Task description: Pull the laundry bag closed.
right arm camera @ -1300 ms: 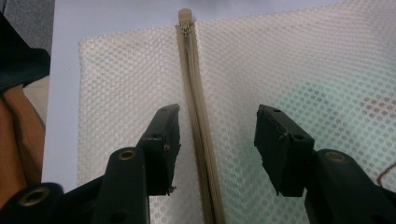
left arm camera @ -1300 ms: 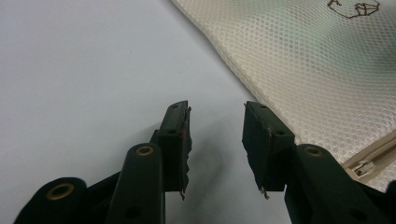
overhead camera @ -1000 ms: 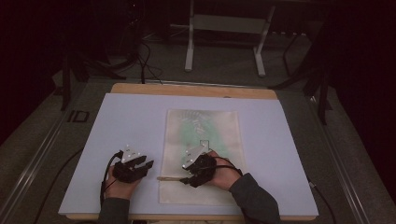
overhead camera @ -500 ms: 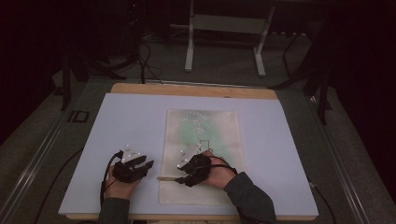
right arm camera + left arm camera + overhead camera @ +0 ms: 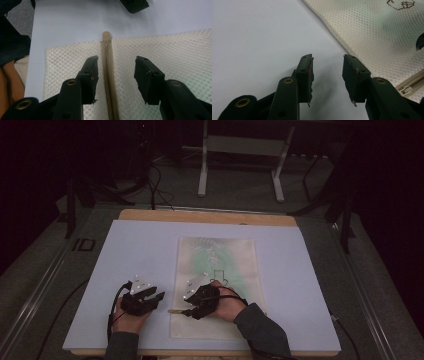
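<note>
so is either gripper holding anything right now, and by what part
Nothing is held. The right gripper has its jaws open astride the zipper of the mesh bag, having just been closing. The left gripper is open over the table.

A cream mesh bag [image 5: 217,285] is lying flat on the bench, its long sides running from six o'clock toward twelve o'clock in the high view. Something green is showing through the netting over its far half, and a small dark outline drawing [image 5: 218,276] is sitting near the middle. A tan zipper [image 5: 108,75] is running across its near end, and the zipper's pull [image 5: 106,45] is resting at the nine o'clock edge, its rounded tab poking just past the fabric.
</note>
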Motion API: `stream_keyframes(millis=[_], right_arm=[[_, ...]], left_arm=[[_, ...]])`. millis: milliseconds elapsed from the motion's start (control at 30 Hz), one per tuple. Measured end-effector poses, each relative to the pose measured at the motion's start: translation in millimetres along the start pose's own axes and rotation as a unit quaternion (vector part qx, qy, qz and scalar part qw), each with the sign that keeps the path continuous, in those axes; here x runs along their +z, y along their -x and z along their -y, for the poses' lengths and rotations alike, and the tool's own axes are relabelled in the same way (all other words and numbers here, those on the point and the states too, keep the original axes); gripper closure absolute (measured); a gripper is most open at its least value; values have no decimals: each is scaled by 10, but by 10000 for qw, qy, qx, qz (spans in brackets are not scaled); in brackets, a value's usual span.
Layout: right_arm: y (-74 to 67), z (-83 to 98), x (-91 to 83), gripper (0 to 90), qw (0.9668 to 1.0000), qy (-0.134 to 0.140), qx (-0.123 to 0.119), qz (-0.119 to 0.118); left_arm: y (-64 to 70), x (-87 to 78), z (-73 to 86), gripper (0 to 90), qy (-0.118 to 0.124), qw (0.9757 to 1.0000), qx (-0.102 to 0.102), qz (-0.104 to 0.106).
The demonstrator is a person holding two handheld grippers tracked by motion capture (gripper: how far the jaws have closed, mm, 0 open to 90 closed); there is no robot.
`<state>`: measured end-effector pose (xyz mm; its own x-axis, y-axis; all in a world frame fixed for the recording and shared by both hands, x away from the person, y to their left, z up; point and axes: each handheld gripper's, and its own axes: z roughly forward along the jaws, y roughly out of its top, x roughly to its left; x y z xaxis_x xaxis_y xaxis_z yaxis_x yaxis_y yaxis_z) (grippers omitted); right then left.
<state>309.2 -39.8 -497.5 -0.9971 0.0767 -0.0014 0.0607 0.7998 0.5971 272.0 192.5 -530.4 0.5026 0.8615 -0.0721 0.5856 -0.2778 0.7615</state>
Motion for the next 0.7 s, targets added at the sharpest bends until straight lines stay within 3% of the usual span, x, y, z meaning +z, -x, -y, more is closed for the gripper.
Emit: stream_keyframes(millis=[700], right_arm=[[-71,-172,275,619,9999,-46,-86,-129]], left_arm=[[-4,-4,-2,593,10,10000,-3,16]])
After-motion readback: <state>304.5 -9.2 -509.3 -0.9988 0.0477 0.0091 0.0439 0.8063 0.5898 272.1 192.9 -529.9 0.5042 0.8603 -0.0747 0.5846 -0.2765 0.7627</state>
